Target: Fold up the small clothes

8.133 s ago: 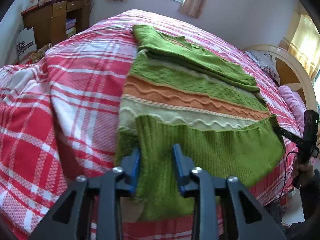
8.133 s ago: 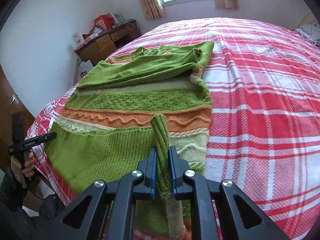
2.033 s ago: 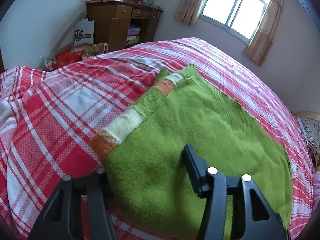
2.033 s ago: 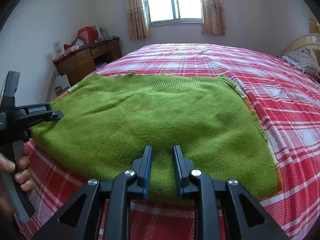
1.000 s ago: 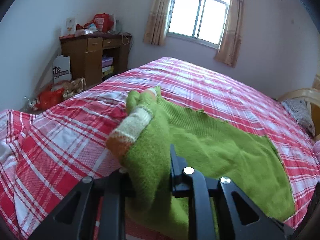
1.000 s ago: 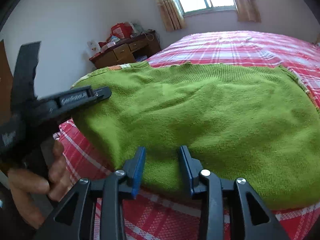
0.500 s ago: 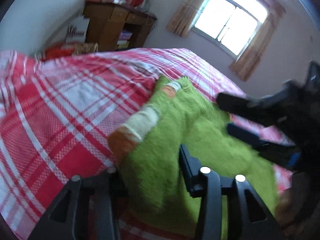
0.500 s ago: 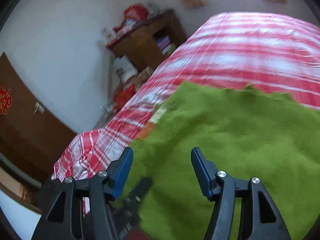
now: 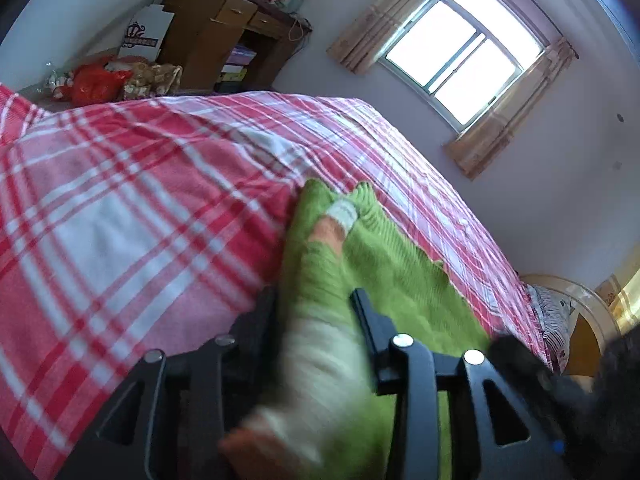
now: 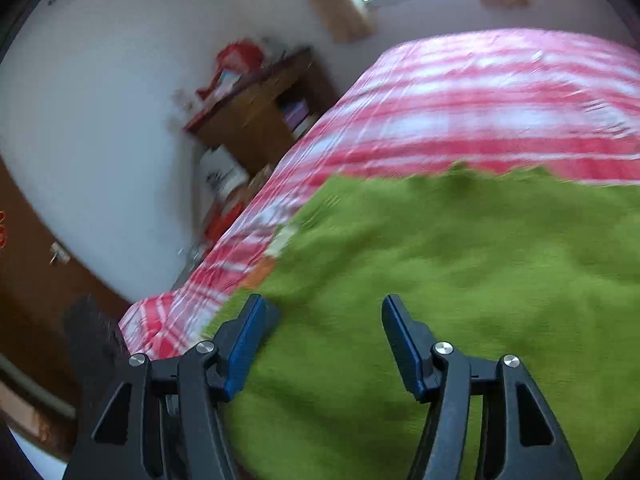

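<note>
The left gripper [image 9: 316,316] has a bunched edge of the green sweater [image 9: 400,280] between its fingers [image 9: 372,320], and the fingers are closing on it; the blur does not let me tell if the pads already press the knit. This edge shows cream and orange stripes. The right gripper [image 10: 322,328] is released, its blue-padded fingers [image 10: 400,332] stand wide apart over the flat green knit and hold nothing. The sweater [image 10: 460,280] lies on the bed [image 9: 120,220], on a red and white plaid cover, near the bed's side. Beyond the bed stands a wooden cabinet [image 9: 224,32] with red packages on top and books in its open shelf. Bags [image 9: 96,80] lie on the floor beside it. A curtained window [image 9: 460,60] is in the far wall.
</note>
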Tool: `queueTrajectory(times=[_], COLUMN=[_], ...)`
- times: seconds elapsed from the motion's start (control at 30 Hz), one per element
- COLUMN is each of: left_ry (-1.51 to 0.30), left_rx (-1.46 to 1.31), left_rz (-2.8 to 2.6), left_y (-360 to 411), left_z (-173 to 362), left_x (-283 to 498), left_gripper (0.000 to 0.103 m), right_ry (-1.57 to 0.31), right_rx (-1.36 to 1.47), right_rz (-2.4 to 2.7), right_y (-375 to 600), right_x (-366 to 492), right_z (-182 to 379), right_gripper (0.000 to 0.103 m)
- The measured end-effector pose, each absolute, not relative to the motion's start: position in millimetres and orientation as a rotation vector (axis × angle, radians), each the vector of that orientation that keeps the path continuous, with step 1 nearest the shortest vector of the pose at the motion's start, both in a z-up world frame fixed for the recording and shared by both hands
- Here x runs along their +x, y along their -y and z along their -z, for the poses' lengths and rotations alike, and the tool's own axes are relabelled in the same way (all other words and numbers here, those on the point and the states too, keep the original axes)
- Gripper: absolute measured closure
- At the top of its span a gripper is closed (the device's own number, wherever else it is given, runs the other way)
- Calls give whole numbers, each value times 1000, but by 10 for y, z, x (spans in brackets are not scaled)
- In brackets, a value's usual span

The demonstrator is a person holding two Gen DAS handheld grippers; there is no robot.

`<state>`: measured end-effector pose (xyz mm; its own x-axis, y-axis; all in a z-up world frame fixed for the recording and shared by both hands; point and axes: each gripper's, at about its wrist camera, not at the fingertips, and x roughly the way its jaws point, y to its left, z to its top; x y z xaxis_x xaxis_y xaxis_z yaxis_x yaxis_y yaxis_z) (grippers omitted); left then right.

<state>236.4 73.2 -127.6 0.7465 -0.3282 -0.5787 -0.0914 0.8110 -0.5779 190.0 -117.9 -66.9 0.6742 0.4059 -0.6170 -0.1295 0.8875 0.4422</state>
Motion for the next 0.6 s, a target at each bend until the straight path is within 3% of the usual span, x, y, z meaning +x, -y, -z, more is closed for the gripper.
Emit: queueTrajectory(times=[0.1,0.27,0.3,0.33,0.37,0.6], left_ry=[-752,-758,-749,-743,-730,-585], left_rx=[-607,-478,-464,-447,-420,-133], left_rz=[150,143,146,144,143,287], left_y=[-675,-606,-603,-585,-545,100], left_z=[1244,1170,1156,1135,1082,673], left_x=[2472,2304,2272,2260,2233,1950], left_gripper=[63,82,82,83,84,84], right_ry=[-736,-766,-745,-735,-735,-801], right_rx=[416,473,466,438,397,440], right_rz=[-240,-208,-228,-233,-233,-257], right_y=[1474,1737,1700,1653,1589,1585], right_x=[1715,1631,1591,1562,1549,1614], right_z=[645,783,800,802,810,1103], right_gripper=[41,43,57,78,83,85])
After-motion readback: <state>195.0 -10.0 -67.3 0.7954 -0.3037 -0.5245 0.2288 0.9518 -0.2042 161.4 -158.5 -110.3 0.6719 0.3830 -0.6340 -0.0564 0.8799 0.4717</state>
